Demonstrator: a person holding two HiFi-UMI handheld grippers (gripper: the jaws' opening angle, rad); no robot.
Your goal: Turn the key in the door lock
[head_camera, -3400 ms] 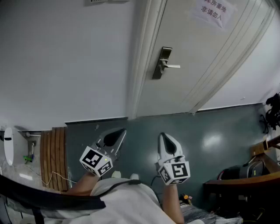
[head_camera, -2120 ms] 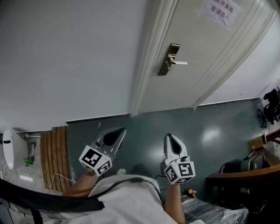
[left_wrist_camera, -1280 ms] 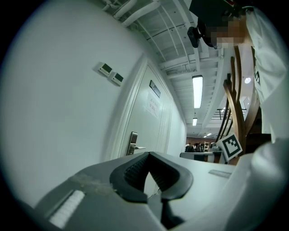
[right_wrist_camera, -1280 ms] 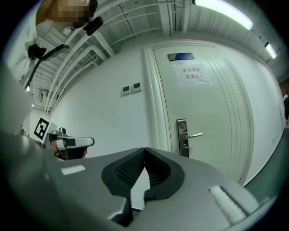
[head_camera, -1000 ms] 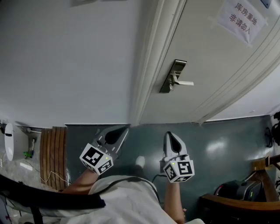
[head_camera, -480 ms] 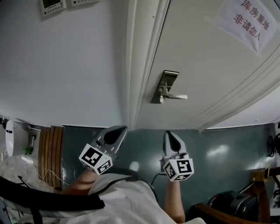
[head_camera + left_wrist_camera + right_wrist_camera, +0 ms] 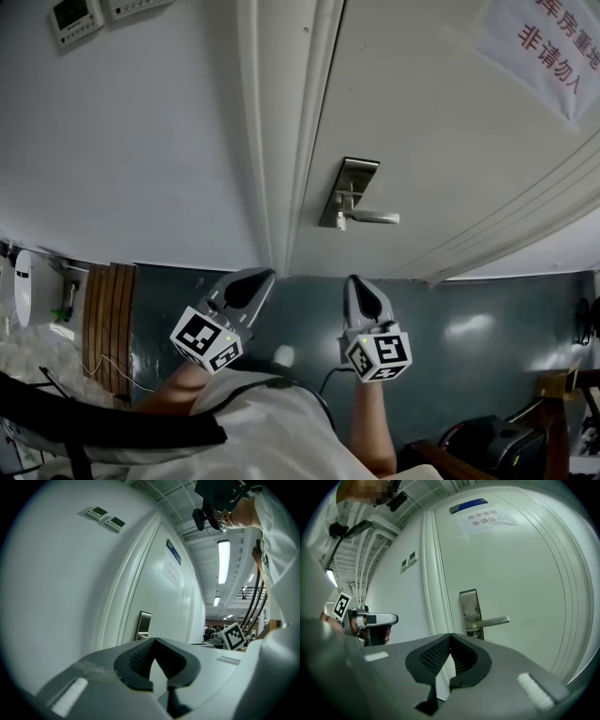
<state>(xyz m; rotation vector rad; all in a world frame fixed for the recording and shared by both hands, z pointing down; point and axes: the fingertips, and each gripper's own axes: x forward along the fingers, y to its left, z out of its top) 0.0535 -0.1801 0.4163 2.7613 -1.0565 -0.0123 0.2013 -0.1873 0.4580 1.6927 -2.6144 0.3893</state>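
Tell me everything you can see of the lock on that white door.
The lock is a tall, narrow plate, brushed metal by its look, mounted upright on the white door close to the frame. A slim lever handle of the same metal juts from its lower half, level, pointing away from the frame. A small fitting sits just under the lever; whether a key is in it is too small to tell. Nothing touches the lock.

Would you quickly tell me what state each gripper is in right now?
Left gripper: closed, holding nothing.
Right gripper: closed, holding nothing.
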